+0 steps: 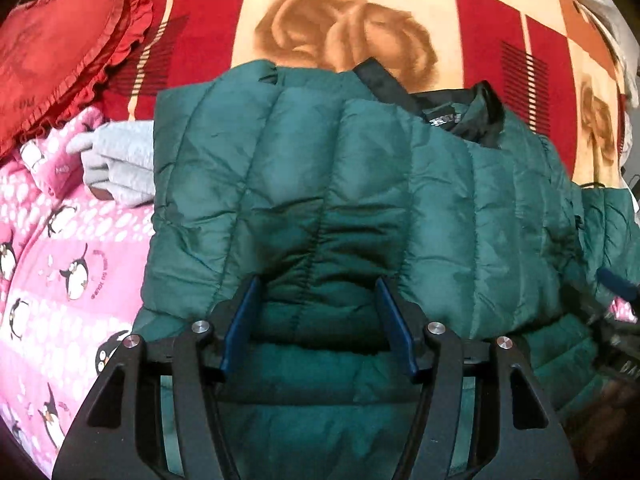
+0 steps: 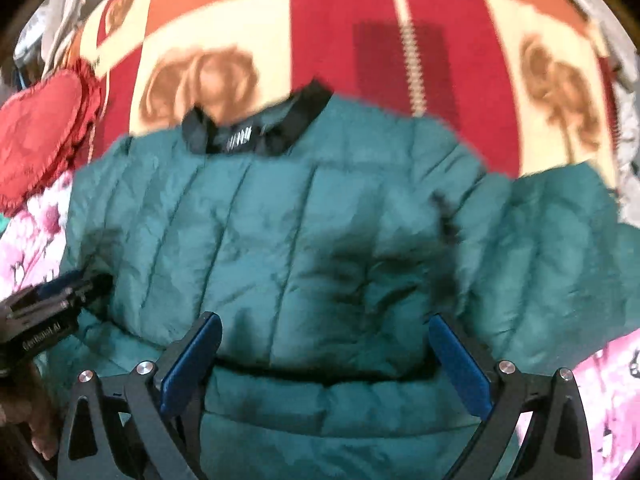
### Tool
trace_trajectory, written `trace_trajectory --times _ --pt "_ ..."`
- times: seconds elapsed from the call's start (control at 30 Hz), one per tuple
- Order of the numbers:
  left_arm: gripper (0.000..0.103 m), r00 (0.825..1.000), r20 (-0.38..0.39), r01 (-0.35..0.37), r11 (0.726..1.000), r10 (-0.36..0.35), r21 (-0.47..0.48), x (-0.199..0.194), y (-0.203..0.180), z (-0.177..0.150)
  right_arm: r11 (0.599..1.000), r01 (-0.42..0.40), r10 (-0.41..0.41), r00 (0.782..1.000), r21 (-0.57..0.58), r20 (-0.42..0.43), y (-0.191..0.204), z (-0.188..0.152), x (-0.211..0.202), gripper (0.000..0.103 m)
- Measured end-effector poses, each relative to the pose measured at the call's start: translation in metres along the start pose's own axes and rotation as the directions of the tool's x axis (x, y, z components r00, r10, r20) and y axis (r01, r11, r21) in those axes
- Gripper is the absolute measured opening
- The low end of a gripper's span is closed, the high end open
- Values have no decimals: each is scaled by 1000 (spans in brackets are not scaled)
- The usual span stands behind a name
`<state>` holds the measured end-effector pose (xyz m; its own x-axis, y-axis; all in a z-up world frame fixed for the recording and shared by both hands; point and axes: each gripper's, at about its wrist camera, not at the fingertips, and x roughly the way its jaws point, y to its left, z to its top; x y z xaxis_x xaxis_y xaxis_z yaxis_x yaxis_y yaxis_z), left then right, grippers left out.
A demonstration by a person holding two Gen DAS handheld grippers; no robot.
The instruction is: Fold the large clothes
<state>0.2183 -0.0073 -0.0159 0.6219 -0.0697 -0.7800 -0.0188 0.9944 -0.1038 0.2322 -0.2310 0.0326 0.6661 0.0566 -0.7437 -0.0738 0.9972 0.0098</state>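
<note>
Jacket [image 1: 340, 184], green and quilted, lies collar-up across the middle of the bed [image 1: 480, 28], its lower part folded up. The left gripper [image 1: 316, 320] and right gripper [image 2: 326, 356] hover at the fold, jaws spread, pinching nothing. Best now: press the fold flat, then square the loose right sleeve [image 2: 560, 240].
</note>
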Motion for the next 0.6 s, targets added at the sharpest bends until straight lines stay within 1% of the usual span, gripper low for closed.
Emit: trace_trajectory --times 0.13,0.17,0.23,0.3,0.37,0.4,0.43,0.53,0.6 --pt "59 999 37 -26 999 24 37 -8 -3 0 1000 -9 9 993 -2 118 -8 3 -29 102" --pt "59 999 44 -31 998 29 46 -9 -6 0 1000 -3 4 991 -9 132 -6 3 -31 102" --pt "59 998 56 -35 998 32 52 -11 -8 0 999 13 -8 990 -32 143 -2 2 -32 102" --pt "59 997 71 -30 998 26 60 -14 -10 -1 998 28 -22 992 -50 125 -1 -1 -29 102" --pt "59 996 87 -20 997 14 70 -17 -13 -1 996 64 -57 993 -59 105 -6 -4 -31 102" --pt "59 995 103 -12 998 5 69 -21 -15 -3 996 73 -67 992 -55 103 -9 -7 -31 102" --pt "59 991 136 0 998 -8 63 -29 -16 -5 995 96 -91 990 -39 109 -16 -6 -35 102" --pt "59 980 183 66 996 -75 57 -47 -17 -5 987 156 -159 976 30 146 -41 -6 -48 102" --pt "59 976 173 120 991 -129 61 -55 -21 -7 970 221 -236 959 104 161 -72 -8 -58 102"
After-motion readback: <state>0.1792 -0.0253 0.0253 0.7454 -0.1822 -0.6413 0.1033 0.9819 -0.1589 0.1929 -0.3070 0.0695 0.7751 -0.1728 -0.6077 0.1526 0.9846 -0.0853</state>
